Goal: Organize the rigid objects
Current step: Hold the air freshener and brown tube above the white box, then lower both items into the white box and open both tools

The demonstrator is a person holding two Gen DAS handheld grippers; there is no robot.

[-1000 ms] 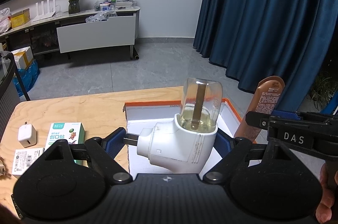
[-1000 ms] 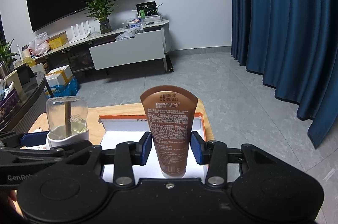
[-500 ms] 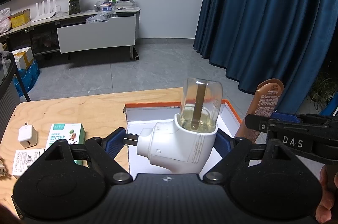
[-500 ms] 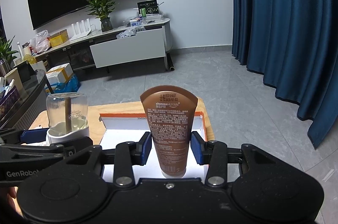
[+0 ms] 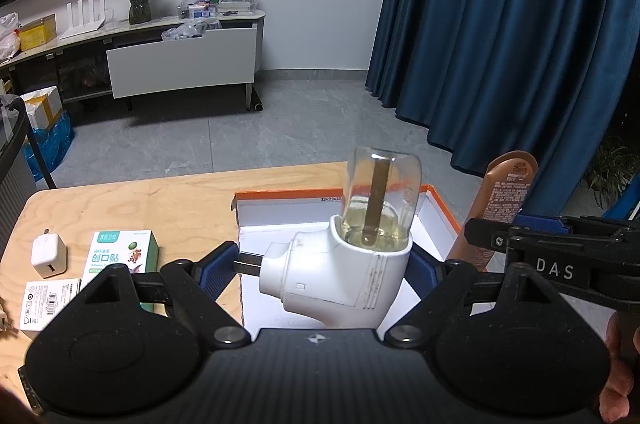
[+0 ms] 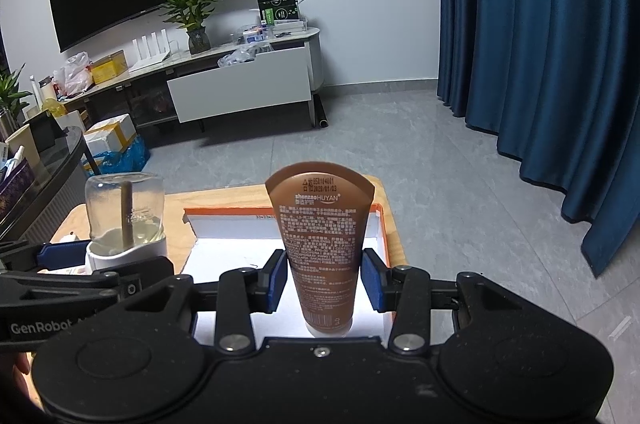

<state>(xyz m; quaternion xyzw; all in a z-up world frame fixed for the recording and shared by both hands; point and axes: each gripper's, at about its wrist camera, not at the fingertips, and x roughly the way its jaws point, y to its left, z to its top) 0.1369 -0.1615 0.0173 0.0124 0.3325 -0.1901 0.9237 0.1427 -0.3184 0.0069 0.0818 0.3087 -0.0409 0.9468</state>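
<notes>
Before us the open box (image 5: 280, 220) offers a bare white floor, and its low orange-edged walls hardly bar entry from above. Our two loads crowd the air over it: the plug-in vaporizer (image 5: 340, 272) on the left, the brown tube (image 6: 322, 248) on the right, near each other. Left of the box, the wooden table (image 5: 132, 200) is bare at the far side; nearer, a white charger (image 5: 48, 255) and two small cartons (image 5: 120, 254) take up room.

The left gripper (image 5: 322, 266) is clamped wide on a white plug-in vaporizer (image 5: 340, 276), above the orange-edged box (image 5: 288, 194). Just beside it over the same box, the right gripper (image 6: 324, 278) grips a brown tube (image 6: 322, 244) upright, both tilted downward.
</notes>
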